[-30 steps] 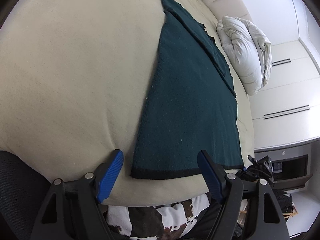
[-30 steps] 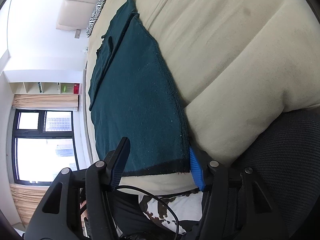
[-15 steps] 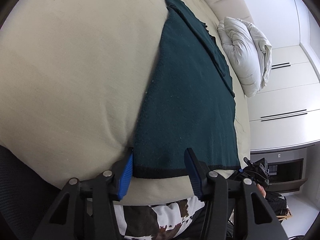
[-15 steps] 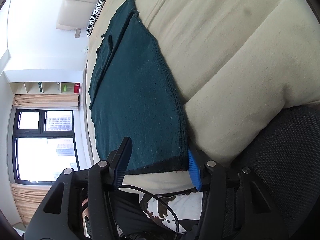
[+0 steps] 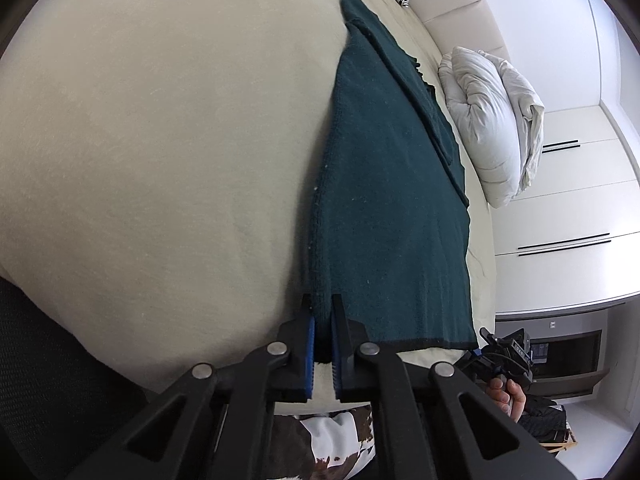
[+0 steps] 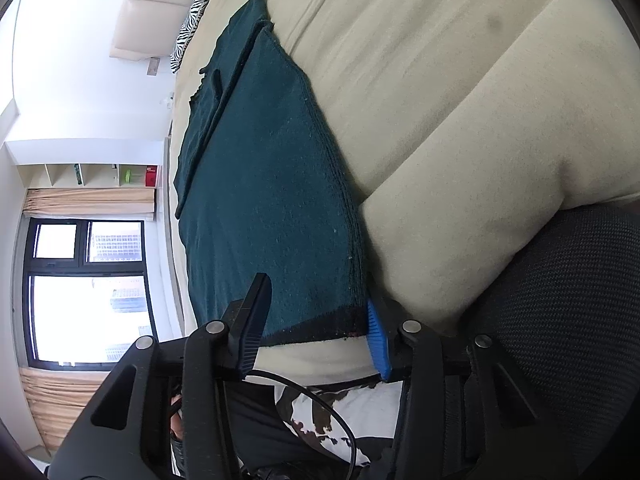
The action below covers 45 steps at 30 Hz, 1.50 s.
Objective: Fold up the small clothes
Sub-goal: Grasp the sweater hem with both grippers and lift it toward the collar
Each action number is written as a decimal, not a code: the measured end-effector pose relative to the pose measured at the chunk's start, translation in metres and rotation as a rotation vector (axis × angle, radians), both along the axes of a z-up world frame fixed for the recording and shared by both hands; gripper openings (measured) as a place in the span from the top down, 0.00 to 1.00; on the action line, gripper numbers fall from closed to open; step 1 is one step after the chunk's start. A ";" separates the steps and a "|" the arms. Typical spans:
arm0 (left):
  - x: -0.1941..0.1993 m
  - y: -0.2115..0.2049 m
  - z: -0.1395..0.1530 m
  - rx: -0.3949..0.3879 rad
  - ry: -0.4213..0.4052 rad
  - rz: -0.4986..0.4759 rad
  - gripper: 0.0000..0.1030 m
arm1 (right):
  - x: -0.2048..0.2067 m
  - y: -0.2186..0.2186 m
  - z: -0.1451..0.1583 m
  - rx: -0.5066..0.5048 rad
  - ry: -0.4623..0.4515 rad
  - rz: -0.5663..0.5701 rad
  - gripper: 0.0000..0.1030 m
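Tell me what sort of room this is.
Most likely a bedroom: a dark green garment lies on a wide beige bed with a padded headboard, a bundled white duvet, and white wardrobe doors alongside.

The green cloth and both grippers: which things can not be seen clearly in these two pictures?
- Left wrist view: the cloth corner inside the left gripper is covered by the fingers.
- Left wrist view: the right gripper is small and partly behind the left one.
- Right wrist view: whether the right gripper's pads press the cloth cannot be told.
- Both views: the cloth's underside lies against the bed.
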<state>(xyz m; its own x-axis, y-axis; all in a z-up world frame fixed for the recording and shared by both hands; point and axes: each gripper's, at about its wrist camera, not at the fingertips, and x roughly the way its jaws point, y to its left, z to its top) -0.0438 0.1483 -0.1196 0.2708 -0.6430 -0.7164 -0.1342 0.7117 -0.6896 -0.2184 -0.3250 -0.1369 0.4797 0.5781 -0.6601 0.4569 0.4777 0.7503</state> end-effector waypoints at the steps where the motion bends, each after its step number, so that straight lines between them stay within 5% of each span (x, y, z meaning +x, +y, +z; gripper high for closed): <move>1: -0.001 0.001 0.000 0.003 -0.004 0.001 0.93 | 0.000 0.000 0.000 -0.003 0.003 0.001 0.62; 8: -0.005 0.005 0.008 0.001 -0.036 0.014 0.94 | -0.003 0.002 -0.001 -0.048 0.009 0.016 0.94; 15: -0.001 0.012 0.022 -0.074 -0.073 0.068 0.94 | 0.002 0.007 0.023 -0.105 -0.063 0.022 0.96; 24: 0.027 0.018 0.053 -0.249 -0.143 0.143 0.94 | 0.031 0.013 0.062 -0.060 -0.173 0.021 0.96; 45: 0.153 0.010 0.099 -0.265 -0.257 0.219 0.94 | 0.169 -0.008 0.133 -0.120 -0.336 -0.037 0.96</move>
